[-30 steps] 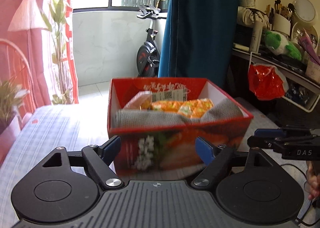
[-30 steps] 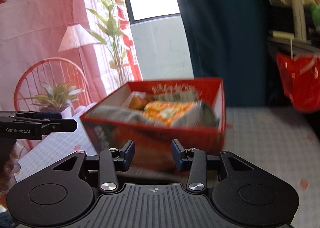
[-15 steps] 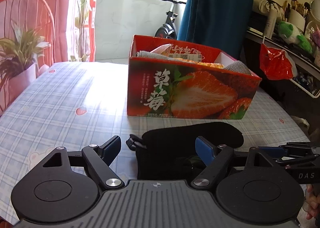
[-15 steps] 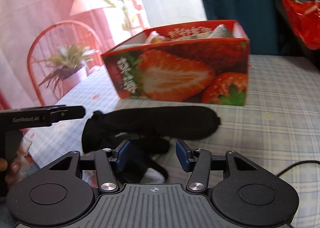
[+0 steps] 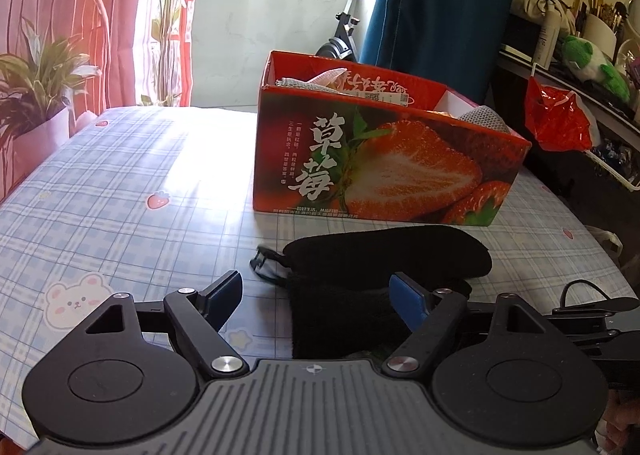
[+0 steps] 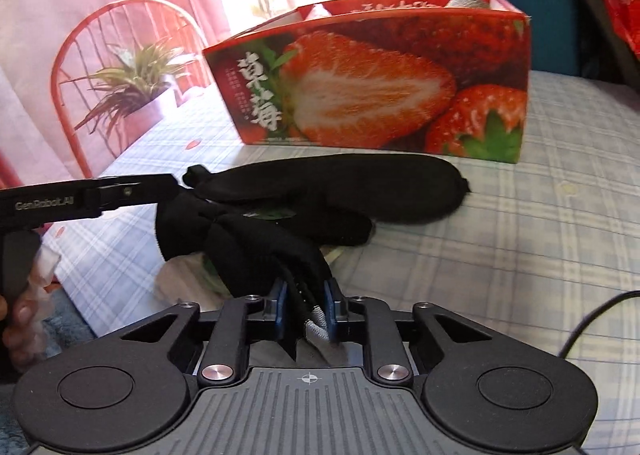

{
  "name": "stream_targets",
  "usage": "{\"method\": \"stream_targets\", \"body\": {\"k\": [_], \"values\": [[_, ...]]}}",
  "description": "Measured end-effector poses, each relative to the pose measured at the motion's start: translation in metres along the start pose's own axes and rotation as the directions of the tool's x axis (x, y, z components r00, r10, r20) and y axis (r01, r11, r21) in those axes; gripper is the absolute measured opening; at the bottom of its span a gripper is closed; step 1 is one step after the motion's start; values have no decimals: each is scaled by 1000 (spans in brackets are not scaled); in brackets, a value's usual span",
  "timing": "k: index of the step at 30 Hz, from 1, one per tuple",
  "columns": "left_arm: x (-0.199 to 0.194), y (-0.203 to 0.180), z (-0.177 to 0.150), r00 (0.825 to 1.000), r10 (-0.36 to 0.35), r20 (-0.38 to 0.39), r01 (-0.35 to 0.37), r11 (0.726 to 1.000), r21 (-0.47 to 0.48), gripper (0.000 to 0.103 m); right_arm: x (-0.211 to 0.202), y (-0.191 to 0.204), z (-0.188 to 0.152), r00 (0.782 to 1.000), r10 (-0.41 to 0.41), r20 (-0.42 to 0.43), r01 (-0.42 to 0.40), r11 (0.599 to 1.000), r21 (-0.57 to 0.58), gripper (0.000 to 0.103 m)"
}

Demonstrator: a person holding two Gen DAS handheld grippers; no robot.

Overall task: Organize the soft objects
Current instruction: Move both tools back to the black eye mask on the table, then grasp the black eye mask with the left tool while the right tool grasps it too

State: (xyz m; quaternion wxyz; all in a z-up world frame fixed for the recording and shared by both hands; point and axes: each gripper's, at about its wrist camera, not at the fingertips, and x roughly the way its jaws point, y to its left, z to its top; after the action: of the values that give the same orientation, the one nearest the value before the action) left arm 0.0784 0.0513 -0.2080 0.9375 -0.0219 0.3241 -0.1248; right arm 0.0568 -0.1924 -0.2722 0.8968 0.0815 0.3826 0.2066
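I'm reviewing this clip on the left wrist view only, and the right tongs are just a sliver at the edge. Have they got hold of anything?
Observer: Yes. The right tongs have just been closing and now pinch the black cloth at its near end.
Operator: Only black fabric between the pads?
Observer: No, a grey woven tip sticks out between them too.
Operator: Anything under the cloth?
Observer: A pale thing with some green on it peeks out beneath; what it is I cannot tell.
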Motion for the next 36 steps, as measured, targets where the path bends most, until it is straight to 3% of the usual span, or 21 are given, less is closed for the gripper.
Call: {"method": "stream_targets", "body": {"k": [16, 26, 36], "values": [[7, -1, -5, 999, -22, -24, 22, 1000, 3, 74, -6, -34, -2, 994, -96, 57, 89, 989, 118, 14], [11, 0, -5, 998, -37, -42, 37, 999, -6, 67, -7, -34, -3, 992, -107, 70, 99, 989, 109, 15], [23, -1, -1, 992, -96, -81, 92, 995, -49, 67, -6, -34, -4, 990, -111, 92, 104, 992, 77, 15]]}}
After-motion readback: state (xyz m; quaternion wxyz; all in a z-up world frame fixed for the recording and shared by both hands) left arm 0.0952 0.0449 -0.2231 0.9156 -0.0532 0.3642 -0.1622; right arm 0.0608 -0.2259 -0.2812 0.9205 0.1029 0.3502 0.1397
